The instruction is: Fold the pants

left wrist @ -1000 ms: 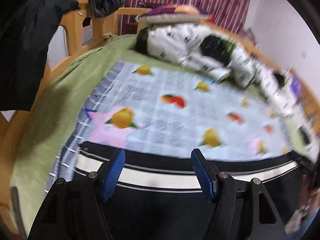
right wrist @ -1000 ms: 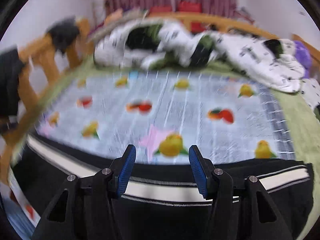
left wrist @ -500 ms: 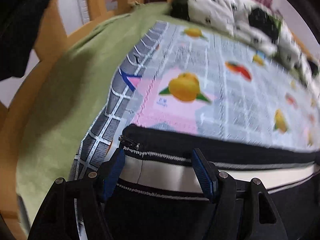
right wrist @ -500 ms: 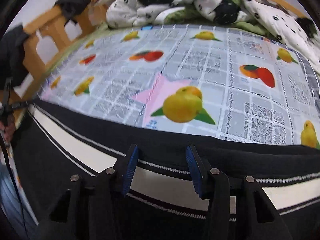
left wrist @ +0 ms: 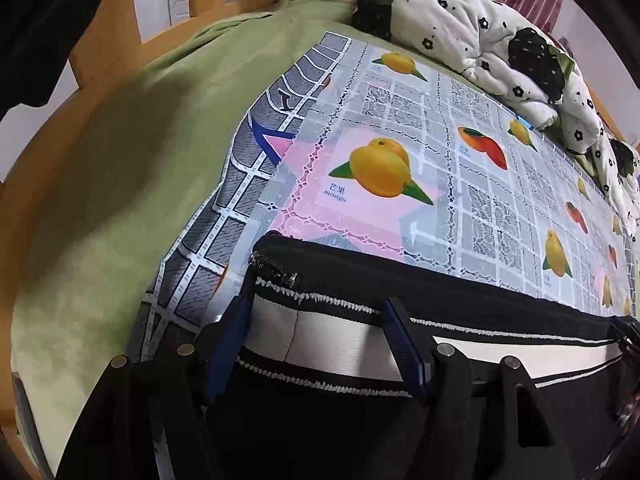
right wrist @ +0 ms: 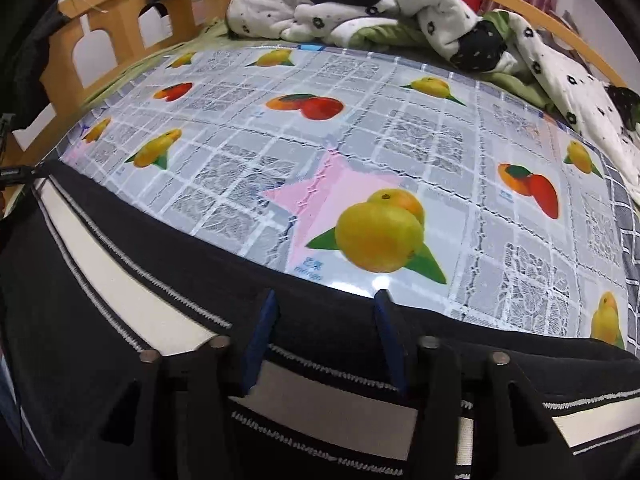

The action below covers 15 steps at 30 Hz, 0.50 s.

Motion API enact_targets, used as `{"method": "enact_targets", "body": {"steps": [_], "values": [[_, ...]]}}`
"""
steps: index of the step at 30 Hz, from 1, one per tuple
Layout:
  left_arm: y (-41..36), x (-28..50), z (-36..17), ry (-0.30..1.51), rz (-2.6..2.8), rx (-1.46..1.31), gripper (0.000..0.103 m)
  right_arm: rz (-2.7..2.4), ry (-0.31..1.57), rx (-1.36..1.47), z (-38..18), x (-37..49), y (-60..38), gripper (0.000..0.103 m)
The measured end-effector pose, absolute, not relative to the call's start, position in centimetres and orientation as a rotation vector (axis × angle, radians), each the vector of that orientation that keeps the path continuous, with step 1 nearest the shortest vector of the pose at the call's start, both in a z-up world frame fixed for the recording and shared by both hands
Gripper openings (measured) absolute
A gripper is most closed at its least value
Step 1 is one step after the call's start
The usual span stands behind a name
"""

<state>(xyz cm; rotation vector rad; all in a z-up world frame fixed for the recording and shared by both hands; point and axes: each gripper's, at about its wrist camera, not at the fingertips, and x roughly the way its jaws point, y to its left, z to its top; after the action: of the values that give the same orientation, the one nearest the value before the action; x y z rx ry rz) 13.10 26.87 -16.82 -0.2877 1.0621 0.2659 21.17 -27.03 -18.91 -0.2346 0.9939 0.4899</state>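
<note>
Black pants (left wrist: 480, 304) with a white side stripe lie stretched across the fruit-print mat (left wrist: 400, 128) on the bed. My left gripper (left wrist: 320, 312) points down at the pants' end near a metal zipper pull (left wrist: 274, 270). Its blue pads (left wrist: 404, 344) straddle the striped edge and its jaws are closing, with a gap still showing. In the right wrist view the pants (right wrist: 120, 264) run from the far left to the near right. My right gripper (right wrist: 325, 312) stands over their black upper edge. Its jaws are closing too, with cloth between the pads (right wrist: 260, 332) and no visible pinch.
A rumpled white quilt with black flowers (right wrist: 400, 12) lies at the far end of the bed. A green sheet (left wrist: 132, 152) borders the mat on the left. A wooden bed rail (right wrist: 104, 28) stands behind it, with dark clothes (left wrist: 36, 20) hanging on it.
Both grippers have come down onto the near edge of the pants and tilted more steeply. The right jaws have clearly narrowed and the left ones slightly.
</note>
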Motion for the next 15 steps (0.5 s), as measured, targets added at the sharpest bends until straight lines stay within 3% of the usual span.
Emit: {"method": "enact_targets", "body": {"steps": [1, 2, 3, 15], "values": [[26.8, 13.0, -16.7, 1.058, 0.279, -0.269, 0.047, 0.514, 0.999, -0.236, -18.8, 21.0, -26.9, 0.015], [26.8, 12.9, -16.5, 1.053, 0.295, -0.247, 0.041, 0.525, 0.997, -0.252, -18.7, 20.7, -26.8, 0.009], [26.9, 12.6, -16.4, 1.047, 0.305, -0.232, 0.027, 0.526, 0.987, -0.274, -18.6, 20.3, -26.5, 0.007], [29.0, 11.1, -13.3, 0.883, 0.238, -0.397, 0.022, 0.554, 0.86, -0.175, -15.2, 19.8, -27.7, 0.003]]}}
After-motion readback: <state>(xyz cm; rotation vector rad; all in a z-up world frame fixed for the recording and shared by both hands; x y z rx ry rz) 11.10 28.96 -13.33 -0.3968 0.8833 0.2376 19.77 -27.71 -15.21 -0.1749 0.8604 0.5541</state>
